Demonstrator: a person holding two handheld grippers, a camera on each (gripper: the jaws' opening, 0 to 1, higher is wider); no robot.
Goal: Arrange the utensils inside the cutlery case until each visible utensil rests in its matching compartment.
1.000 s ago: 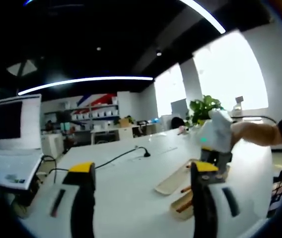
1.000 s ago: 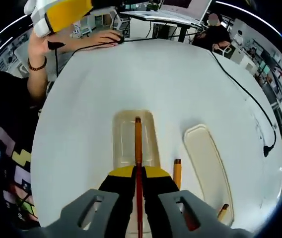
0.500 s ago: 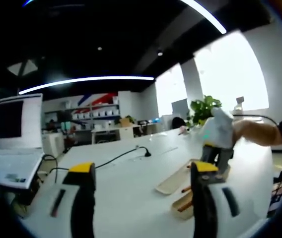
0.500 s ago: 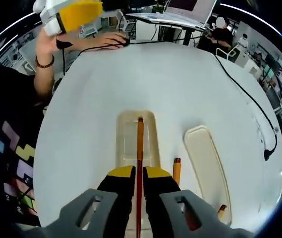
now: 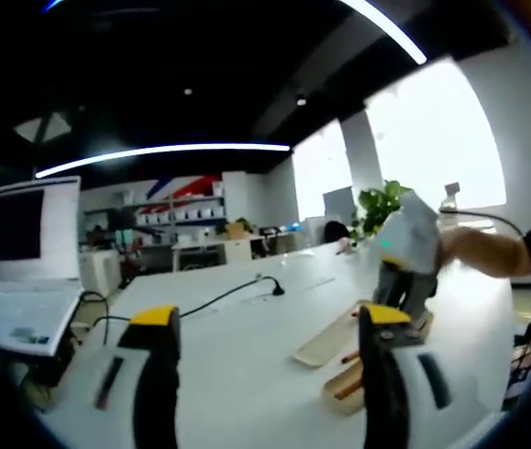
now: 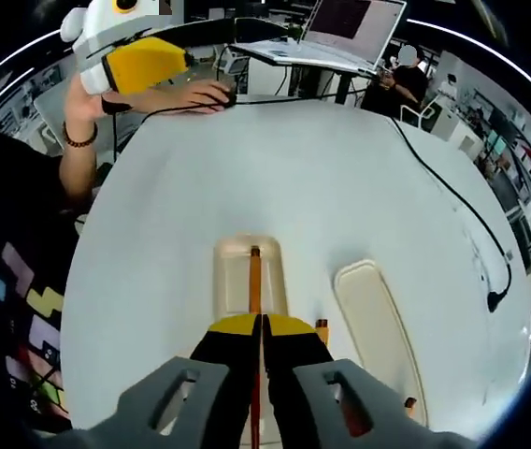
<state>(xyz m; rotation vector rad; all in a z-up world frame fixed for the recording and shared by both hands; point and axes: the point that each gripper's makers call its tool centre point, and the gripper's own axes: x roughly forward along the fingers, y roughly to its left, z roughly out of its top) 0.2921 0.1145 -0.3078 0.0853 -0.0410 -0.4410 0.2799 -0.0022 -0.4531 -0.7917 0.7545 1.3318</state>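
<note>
Looking along your right gripper [image 6: 257, 329], you see its yellow-tipped jaws closed almost together on a slim wooden-handled utensil [image 6: 254, 281], whose working end is hidden behind the jaws. The utensil's long axis runs straight away from you, its handle end pointing toward the far edge of the white table [image 6: 275, 159] and lying over the translucent cutlery case [image 6: 231, 276]. Just beside the case lies its pale lid [image 6: 373, 313], with a second wooden handle [image 6: 322, 326] between them. Your left gripper [image 5: 261, 323] hangs above the table with its jaws spread wide, gripping nothing. In the left gripper view the right gripper [image 5: 402, 271] stands over the case [image 5: 348, 383], beside the lid [image 5: 326, 344]. A black cable [image 6: 452, 192] crosses the table.
</note>
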